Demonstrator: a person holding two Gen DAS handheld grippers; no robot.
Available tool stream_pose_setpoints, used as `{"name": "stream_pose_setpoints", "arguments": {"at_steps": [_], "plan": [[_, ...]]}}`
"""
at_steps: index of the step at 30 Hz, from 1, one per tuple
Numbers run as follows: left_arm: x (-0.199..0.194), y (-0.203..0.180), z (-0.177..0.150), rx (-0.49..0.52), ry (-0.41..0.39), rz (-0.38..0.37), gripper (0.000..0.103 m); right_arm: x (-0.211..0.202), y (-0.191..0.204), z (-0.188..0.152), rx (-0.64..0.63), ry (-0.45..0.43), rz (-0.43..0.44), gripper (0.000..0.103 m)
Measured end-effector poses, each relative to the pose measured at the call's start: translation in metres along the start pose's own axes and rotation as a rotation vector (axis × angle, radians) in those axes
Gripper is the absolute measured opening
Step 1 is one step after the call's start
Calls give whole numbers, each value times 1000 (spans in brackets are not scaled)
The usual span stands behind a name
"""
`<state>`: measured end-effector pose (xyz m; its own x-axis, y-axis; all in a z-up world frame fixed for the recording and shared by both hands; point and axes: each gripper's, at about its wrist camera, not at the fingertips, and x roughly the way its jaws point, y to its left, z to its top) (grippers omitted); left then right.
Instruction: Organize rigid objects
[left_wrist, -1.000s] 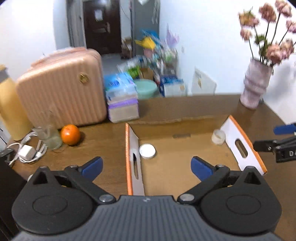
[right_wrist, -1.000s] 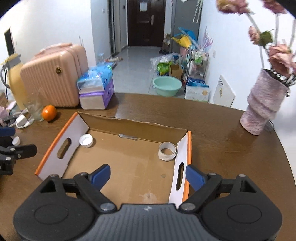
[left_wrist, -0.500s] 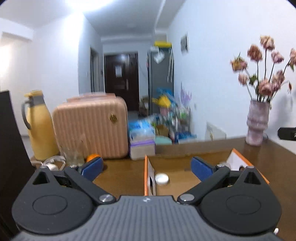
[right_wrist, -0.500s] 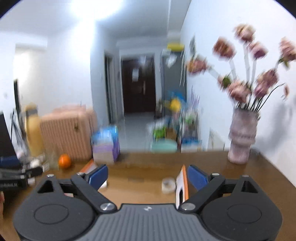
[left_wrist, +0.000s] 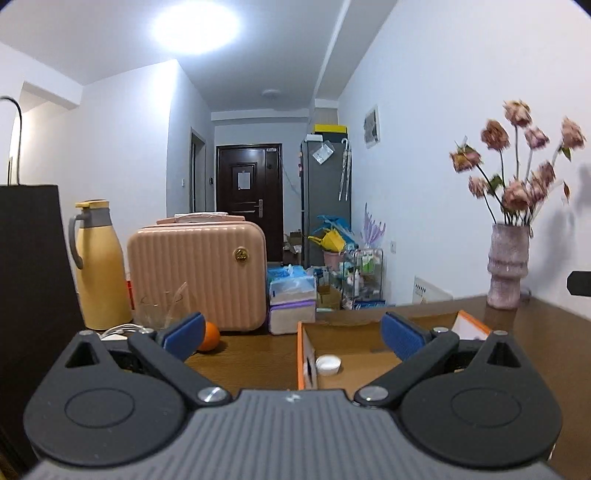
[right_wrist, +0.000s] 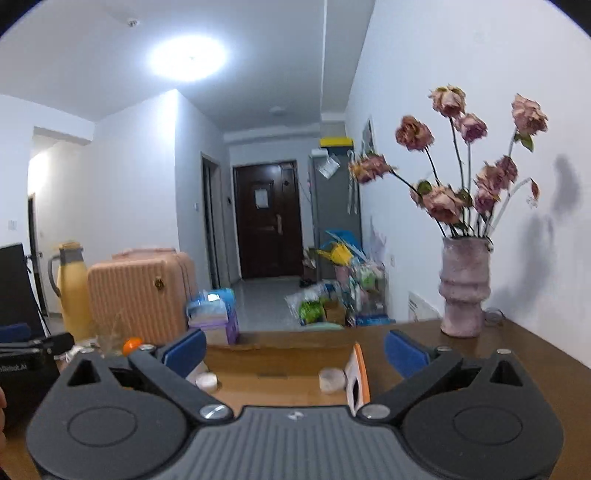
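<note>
now both my claws, left gripper (left_wrist: 291, 336) and right gripper (right_wrist: 295, 349), gape wide and carry nothing; white cap (left_wrist: 328, 364) and tape roll (right_wrist: 331, 379) sit in the cardboard box (left_wrist: 369, 365) on the table (left_wrist: 251, 360).

- Left wrist view sits low near the table (left_wrist: 258, 363), level, facing the hallway door (left_wrist: 249, 201), over the box's (left_wrist: 354, 369) left end.
- Right wrist view looks the same way from further right, closer to the vase (right_wrist: 464, 288).
- Both views share the box, suitcase (left_wrist: 197, 275), door and vase.
</note>
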<state>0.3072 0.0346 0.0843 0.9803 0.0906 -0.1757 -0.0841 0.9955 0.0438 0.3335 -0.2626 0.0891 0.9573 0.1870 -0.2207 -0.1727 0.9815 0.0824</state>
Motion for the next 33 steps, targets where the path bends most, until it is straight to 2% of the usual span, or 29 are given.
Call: {"name": "stream_pose_setpoints", "arguments": {"at_steps": [4, 12, 16, 20, 24, 28, 33], "plan": [[-45, -2, -16, 44, -21, -4, 103, -35, 6, -21, -32, 11, -38, 103], [-138, 6, -59, 15, -49, -91, 103, -119, 11, -72, -46, -13, 25, 103], [-178, 2, -85, 77, -102, -73, 103, -159, 18, -100, -71, -27, 34, 103], [-211, 5, -107, 47, -105, -49, 103, -193, 26, -126, -63, -24, 30, 103], [-222, 6, -117, 61, -103, -54, 103, -210, 35, -146, -41, -18, 11, 103], [-219, 4, -116, 59, -122, -69, 103, -208, 38, -154, -66, -4, 8, 103], [-198, -3, -123, 43, -55, -69, 103, -183, 33, -160, -82, 66, -13, 98]]}}
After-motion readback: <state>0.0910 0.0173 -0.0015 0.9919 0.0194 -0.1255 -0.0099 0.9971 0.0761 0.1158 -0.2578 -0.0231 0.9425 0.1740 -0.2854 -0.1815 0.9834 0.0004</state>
